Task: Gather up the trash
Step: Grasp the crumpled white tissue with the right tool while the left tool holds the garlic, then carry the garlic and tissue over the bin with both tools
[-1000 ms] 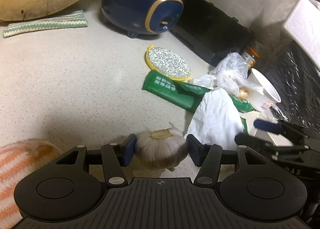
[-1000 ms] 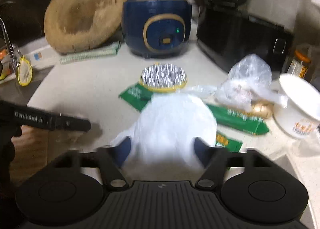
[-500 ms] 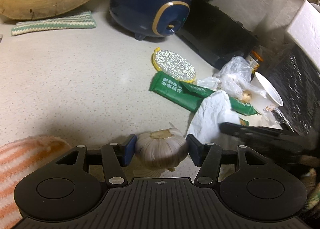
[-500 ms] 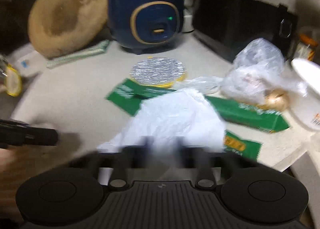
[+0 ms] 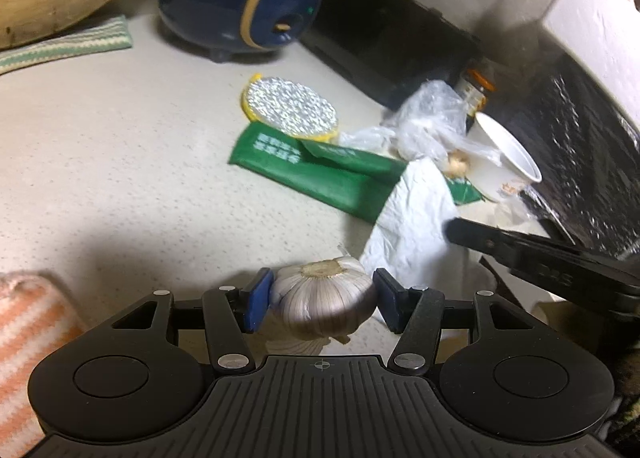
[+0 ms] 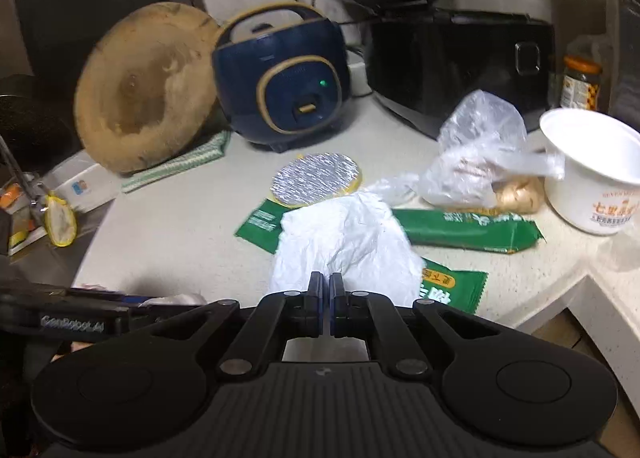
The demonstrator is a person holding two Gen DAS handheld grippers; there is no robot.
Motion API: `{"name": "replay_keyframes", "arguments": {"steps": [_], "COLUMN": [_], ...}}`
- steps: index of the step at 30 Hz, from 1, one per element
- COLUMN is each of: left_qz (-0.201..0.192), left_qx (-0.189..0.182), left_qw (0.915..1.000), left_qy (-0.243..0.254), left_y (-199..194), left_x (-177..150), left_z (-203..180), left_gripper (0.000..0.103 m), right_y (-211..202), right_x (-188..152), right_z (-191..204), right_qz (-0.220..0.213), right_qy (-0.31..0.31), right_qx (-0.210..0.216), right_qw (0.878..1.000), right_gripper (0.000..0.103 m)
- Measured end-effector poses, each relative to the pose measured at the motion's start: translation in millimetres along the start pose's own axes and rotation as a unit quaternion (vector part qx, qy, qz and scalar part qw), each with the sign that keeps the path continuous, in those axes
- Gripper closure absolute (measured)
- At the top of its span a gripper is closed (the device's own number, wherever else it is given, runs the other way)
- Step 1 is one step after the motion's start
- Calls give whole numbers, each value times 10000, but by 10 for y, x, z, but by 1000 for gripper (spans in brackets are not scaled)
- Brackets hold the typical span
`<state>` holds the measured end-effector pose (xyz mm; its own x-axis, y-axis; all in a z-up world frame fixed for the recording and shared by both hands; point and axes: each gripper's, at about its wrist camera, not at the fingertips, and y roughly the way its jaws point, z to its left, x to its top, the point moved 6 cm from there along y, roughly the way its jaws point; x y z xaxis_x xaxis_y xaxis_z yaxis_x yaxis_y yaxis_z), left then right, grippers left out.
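My left gripper (image 5: 322, 304) is shut on a garlic bulb (image 5: 326, 308) just above the counter. My right gripper (image 6: 325, 290) is shut on the near edge of a crumpled white tissue (image 6: 346, 242), which lies over green wrappers (image 6: 468, 232). The tissue also shows in the left wrist view (image 5: 412, 226), with the right gripper's finger (image 5: 520, 246) beside it. A foil lid (image 6: 316, 178), a clear plastic bag (image 6: 476, 146) and a white paper cup (image 6: 592, 174) lie further back.
A blue rice cooker (image 6: 280, 74), a round wooden board (image 6: 140, 86) and a black appliance (image 6: 460, 54) stand at the back. A jar (image 6: 580, 82) stands at the right. A striped cloth (image 5: 28, 326) lies near left. The counter edge (image 6: 560, 298) drops off at the right.
My right gripper has closed from open onto the tissue's near edge. My left gripper keeps holding the garlic and has shifted slightly.
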<state>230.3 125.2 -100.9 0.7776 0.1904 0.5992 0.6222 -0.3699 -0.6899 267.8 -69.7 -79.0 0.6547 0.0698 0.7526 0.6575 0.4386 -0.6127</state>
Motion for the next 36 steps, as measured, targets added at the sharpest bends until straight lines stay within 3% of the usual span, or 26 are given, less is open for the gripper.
{"name": "replay_keyframes", "arguments": {"steps": [5,6,7,9,10,13,17,19,20,21,24,30,36], "left_qz": [-18,-20,-19,-12,-8,-22,-85,-89,-102,-111,-119,-51,405], "left_qx": [-46,-34,-20,10,29,72,87,118,120,120,129,17,-282], "left_qw": [10000,10000,10000,10000,10000,9999,9999,9998,9998,9998,9998,9998,9951], "left_qy": [67,54,34,-9,-30,-82,-120,-114,-101,-102,-118,179,858], "left_y": [-22,-20,-19,-19,-20,-25,-62,-85,-97,-104,-104,-61,136], "left_x": [16,21,21,22,24,37,43,36,32,29,27,-1,-220], "left_z": [-9,6,21,65,89,143,181,186,187,192,190,-32,-574], "left_gripper": [43,43,43,43,43,43,43,43,43,43,43,43,43], "right_y": [193,219,248,291,303,396,491,485,470,451,305,-194,-652], "right_x": [-83,-95,-110,-128,-139,-171,-212,-236,-236,-236,-211,-45,-213], "right_z": [-135,-164,-190,-230,-235,-187,-28,35,50,52,44,11,-344], "right_qz": [63,67,104,95,20,65,97,140,165,234,220,-297,-656], "right_qy": [-359,-335,-241,51,159,231,-320,-605,-647,-568,-192,282,600], "right_qx": [-906,-895,-787,-547,-466,-374,-631,-860,-861,-732,-359,122,-354], "right_qw": [9952,9954,9966,9984,9988,9990,9974,9944,9940,9954,9989,9991,9954], "right_gripper": [97,84,56,22,21,21,25,65,77,97,97,97,97]}}
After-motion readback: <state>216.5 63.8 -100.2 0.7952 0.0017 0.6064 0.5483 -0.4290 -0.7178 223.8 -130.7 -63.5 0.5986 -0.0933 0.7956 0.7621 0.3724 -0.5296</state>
